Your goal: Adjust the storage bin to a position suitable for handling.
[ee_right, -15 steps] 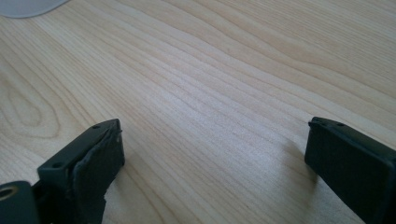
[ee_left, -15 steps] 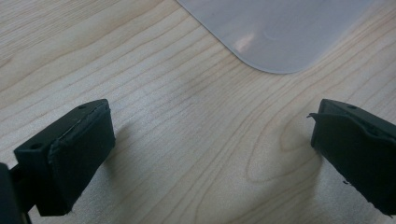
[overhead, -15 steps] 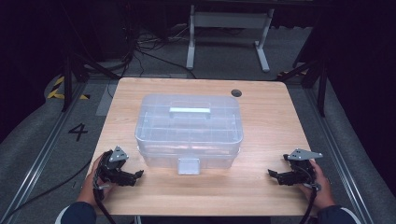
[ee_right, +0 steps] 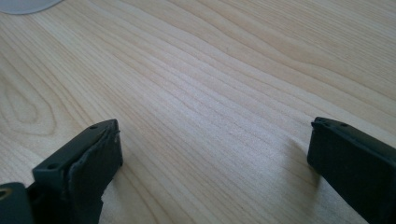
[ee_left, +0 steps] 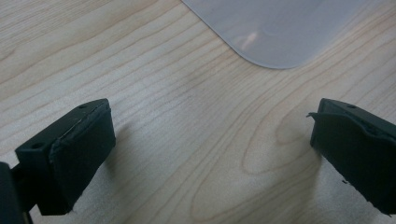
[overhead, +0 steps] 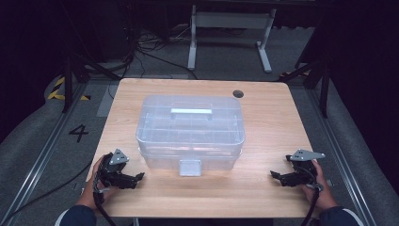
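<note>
Both the left gripper (overhead: 137, 178) and right gripper (overhead: 276, 175) rest spread wide and empty at the frame's lower corners, flanking the clear rectangular plastic lidded box (overhead: 190, 132) at centre; an uneven two-sided approach risks skidding it across the light wooden table (overhead: 268, 117).

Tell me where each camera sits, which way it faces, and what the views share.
High view: above the person's side, looking forward and down on the table with the clear box; both hands, left claw and right claw show.
Left gripper view: rides on the left claw, looking along its open jaws at the wood and a box corner.
Right gripper view: rides on the right claw, jaws open over bare wood.
Shared: the tabletop; the box corner in the first two.
</note>
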`<state>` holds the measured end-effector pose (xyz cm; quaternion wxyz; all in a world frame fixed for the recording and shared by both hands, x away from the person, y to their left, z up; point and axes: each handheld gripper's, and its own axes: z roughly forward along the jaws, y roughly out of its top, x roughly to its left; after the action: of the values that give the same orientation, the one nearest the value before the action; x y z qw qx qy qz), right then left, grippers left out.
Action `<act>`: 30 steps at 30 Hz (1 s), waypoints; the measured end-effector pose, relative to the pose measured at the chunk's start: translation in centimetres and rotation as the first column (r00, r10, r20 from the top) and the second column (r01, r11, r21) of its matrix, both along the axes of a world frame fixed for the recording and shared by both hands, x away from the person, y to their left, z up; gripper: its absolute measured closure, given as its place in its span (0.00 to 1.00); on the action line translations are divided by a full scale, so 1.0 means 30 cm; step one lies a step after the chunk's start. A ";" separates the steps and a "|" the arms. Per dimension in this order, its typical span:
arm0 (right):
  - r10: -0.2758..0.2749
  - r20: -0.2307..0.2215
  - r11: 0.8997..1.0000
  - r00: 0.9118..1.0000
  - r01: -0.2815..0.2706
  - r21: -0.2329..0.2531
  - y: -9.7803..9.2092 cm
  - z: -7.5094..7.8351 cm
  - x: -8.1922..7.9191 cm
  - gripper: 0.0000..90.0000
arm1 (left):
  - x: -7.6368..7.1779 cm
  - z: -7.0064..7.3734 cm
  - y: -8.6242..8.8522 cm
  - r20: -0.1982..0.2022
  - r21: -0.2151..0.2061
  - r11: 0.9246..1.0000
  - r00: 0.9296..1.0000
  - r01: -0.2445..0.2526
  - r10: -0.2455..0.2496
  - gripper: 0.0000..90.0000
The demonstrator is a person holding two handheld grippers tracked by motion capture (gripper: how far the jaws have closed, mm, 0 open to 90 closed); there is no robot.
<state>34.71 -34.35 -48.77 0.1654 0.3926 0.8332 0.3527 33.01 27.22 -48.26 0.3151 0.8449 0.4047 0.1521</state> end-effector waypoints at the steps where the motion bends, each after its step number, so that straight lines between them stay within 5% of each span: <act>1: -0.004 -0.001 1.000 1.000 0.004 0.001 0.000 0.000 -0.002 0.04 | -0.001 0.000 -0.001 0.000 -0.001 1.000 1.000 -0.001 0.001 0.00; 16: 0.013 -0.013 1.000 1.000 -0.013 -0.007 -0.017 0.004 -0.012 0.04 | -0.003 0.000 0.014 -0.011 -0.005 0.997 0.997 0.072 -0.072 0.00; 22: -0.001 -0.008 1.000 1.000 0.001 0.005 -0.028 0.014 -0.020 0.20 | -0.002 0.000 0.016 -0.015 -0.006 0.997 0.997 0.075 -0.075 0.00; 30: 0.014 0.017 1.000 1.000 -0.014 0.011 -0.001 0.040 -0.024 0.19 | -0.002 0.001 0.017 -0.015 -0.005 0.997 0.997 0.077 -0.077 0.00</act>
<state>33.98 -34.38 -47.58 0.1677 0.3845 0.8325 0.3618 32.95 27.72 -48.24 0.3195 0.8602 0.3747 0.1323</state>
